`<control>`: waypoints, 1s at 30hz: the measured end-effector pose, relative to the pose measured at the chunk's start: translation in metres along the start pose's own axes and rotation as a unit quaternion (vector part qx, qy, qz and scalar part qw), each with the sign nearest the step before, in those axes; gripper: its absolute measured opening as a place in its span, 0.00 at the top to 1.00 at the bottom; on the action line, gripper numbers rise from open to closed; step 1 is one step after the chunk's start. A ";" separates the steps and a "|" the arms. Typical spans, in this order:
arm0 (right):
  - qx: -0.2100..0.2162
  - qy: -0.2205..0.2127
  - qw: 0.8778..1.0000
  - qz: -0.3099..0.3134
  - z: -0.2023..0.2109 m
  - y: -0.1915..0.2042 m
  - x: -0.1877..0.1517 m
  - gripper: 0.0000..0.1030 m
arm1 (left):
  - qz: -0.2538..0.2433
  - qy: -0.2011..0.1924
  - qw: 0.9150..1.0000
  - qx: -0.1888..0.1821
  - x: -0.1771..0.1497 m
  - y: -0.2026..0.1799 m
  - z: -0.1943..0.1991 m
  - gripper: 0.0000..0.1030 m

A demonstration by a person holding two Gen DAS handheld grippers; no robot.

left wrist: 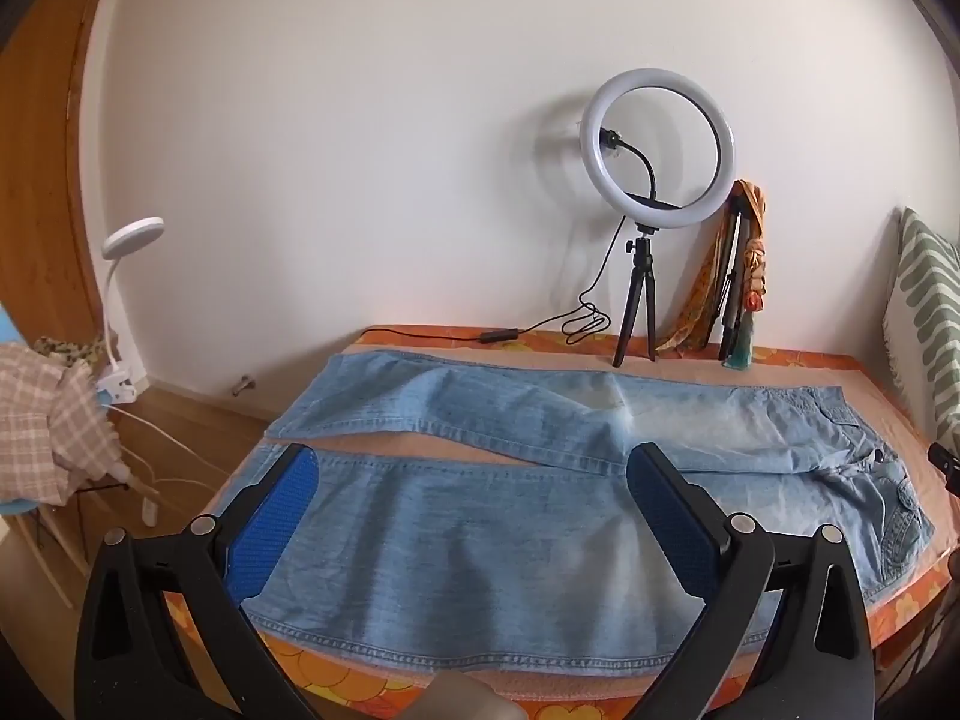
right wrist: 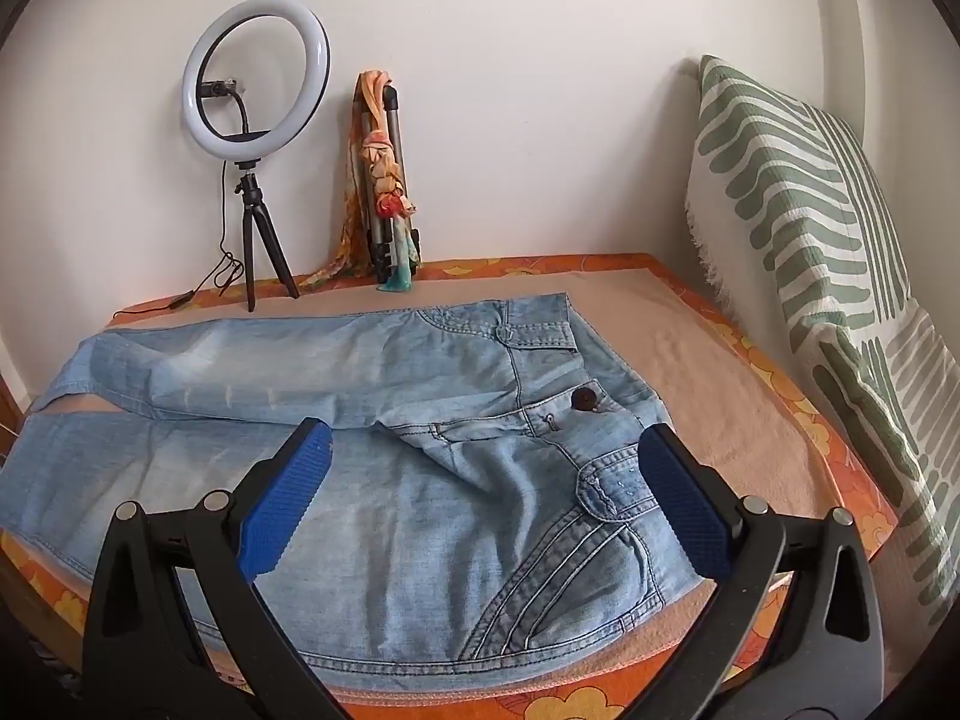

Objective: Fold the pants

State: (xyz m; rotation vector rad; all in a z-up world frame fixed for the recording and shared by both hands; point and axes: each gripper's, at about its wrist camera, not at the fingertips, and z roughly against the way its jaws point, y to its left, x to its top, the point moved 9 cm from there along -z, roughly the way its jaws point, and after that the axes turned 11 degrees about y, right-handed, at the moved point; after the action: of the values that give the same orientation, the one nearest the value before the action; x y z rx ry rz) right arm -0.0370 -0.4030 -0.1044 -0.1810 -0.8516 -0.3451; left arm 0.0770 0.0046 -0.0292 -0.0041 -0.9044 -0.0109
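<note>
Light blue denim pants (left wrist: 480,516) lie spread flat on the bed, legs pointing left and waist to the right. In the right wrist view the waist (right wrist: 528,396) with its dark button (right wrist: 584,399) and pockets is close ahead. My left gripper (left wrist: 474,468) is open and empty, held above the near leg. My right gripper (right wrist: 480,450) is open and empty, held above the hip and near pocket. Neither gripper touches the cloth.
The bed cover (right wrist: 708,360) is orange with flowers. A ring light on a tripod (left wrist: 657,150) with its cable, and a folded tripod with a scarf (left wrist: 744,264), stand at the back by the wall. A green striped cushion (right wrist: 828,276) leans at the right. A chair with checked cloth (left wrist: 48,414) stands left.
</note>
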 end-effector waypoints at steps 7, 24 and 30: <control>0.006 -0.004 1.000 0.005 0.002 -0.004 -0.002 0.00 | -0.002 -0.004 1.000 0.004 -0.002 -0.003 0.001 0.01; 0.007 -0.003 1.000 0.004 -0.001 0.000 -0.005 0.00 | -0.006 -0.003 1.000 0.000 -0.002 -0.006 -0.001 0.01; 0.006 -0.003 1.000 0.004 -0.001 0.000 -0.005 0.00 | -0.008 -0.004 1.000 -0.001 -0.001 -0.009 -0.001 0.01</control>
State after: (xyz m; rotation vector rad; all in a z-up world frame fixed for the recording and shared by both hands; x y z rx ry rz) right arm -0.0390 -0.4027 -0.1089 -0.1744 -0.8589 -0.3328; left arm 0.0771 -0.0039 -0.0305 0.0016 -0.9119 -0.0274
